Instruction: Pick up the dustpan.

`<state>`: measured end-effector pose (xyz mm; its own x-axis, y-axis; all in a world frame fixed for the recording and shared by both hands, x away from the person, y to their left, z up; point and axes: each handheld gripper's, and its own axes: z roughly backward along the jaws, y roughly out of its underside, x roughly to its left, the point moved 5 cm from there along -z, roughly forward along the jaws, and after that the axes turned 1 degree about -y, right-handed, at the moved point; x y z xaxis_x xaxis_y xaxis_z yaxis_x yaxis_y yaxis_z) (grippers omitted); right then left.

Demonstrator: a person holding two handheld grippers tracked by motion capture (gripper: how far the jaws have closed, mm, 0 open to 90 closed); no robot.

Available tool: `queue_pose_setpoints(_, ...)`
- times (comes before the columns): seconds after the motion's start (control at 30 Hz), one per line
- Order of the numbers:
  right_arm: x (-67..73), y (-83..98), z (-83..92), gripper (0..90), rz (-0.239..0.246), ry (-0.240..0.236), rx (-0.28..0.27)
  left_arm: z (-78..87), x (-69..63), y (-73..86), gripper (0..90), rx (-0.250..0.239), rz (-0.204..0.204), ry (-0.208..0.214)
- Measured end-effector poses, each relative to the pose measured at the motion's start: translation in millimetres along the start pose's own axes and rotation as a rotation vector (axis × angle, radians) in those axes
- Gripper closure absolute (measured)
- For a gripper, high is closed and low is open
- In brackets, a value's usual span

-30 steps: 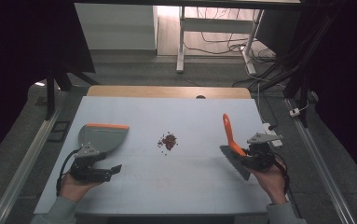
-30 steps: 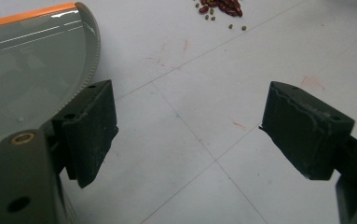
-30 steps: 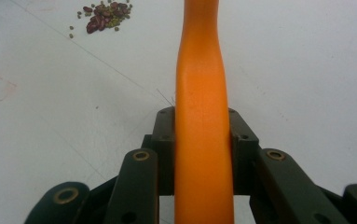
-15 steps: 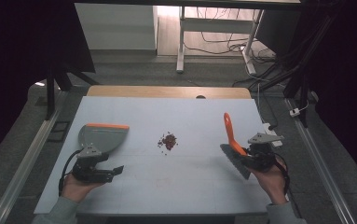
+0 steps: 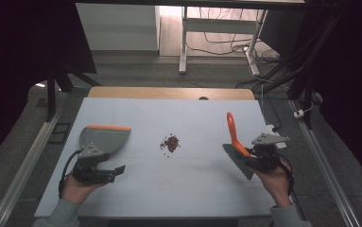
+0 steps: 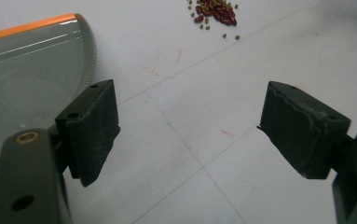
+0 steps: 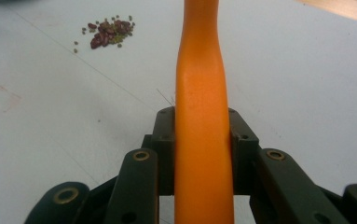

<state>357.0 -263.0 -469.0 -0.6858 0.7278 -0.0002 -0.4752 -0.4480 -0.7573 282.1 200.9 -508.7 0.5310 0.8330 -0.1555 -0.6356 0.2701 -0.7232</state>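
1. The table [image 5: 178,118] had a pale blue-white top, with a wooden strip along its far edge. Thin lines and some faint reddish marks crossed the surface in both gripper views.
2. A grey dustpan [image 5: 104,138] with an orange front edge lay flat on the left part of the table. In the left gripper view it [image 6: 24,74] was just beside the left jaw.
3. A small brush [image 5: 234,142] with an orange handle and a dark grey head was on the right part of the table. Its handle pointed away from the person, and its head was low, near the tabletop.
4. The left gripper [image 5: 104,172] was held in the person's left hand [image 5: 74,189], in front of the dustpan. Its jaws stood wide apart, and only bare table was between them [image 6: 190,135].
5. The right gripper [image 5: 250,158] was in the right hand [image 5: 275,182]. Its jaws were closed on the orange handle [image 7: 203,140], which they pressed from both sides.
6. A small pile of dark red and greenish beans [image 5: 171,142] lay near the middle of the table, between the dustpan and the brush, well apart from both grippers.
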Motion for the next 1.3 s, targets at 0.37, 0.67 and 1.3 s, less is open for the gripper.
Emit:
queue_pose_setpoints(0.37, -1.5, -0.8, 1.9, 70.4, -0.002, -0.005, -0.009, 10.9, 7.3, -18.2, 20.5, 0.021, 0.058, -0.073)
queue_pose_setpoints(0.67, -0.3, 1.6, -0.7, 70.4, -0.005, 0.012, 0.007, 19.0, 36.2, -11.1, 20.1, 0.091, 0.093, -0.153)
queue_pose_setpoints(1.3, -1.6, 7.3, -1.2, 70.4, -0.012, 0.028, 0.017, -9.0, 78.7, 16.4, 18.7, 0.229, 0.299, -0.172)
